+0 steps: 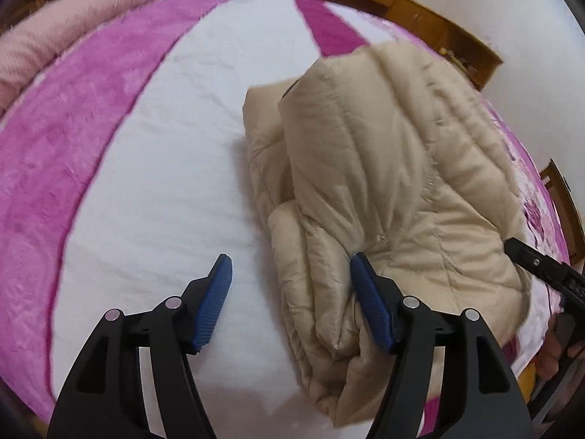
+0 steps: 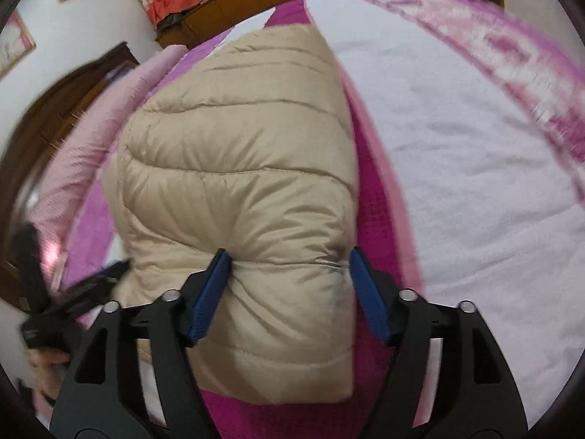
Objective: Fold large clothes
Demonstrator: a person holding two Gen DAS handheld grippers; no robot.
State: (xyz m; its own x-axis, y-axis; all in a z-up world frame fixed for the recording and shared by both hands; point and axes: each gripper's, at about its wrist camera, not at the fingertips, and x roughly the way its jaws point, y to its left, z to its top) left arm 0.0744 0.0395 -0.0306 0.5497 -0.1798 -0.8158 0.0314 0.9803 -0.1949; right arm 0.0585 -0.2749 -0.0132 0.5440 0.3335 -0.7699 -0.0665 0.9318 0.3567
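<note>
A beige quilted puffer jacket (image 2: pixel 237 168) lies folded on the bed.

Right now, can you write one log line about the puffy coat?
step: fold coat | beige puffy coat: folded bundle on bed | left tool: open, coat edge between pads | right tool: open, straddling coat

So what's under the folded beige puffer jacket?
The beige puffer jacket lies on a pink-and-white bedspread. Whatever the spread looks like directly beneath it, or anything tucked inside the folds, is covered.

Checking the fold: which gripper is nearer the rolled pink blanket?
Left. The left gripper sits at the jacket's edge facing the blanket; the right gripper straddles the jacket's far side.
</note>
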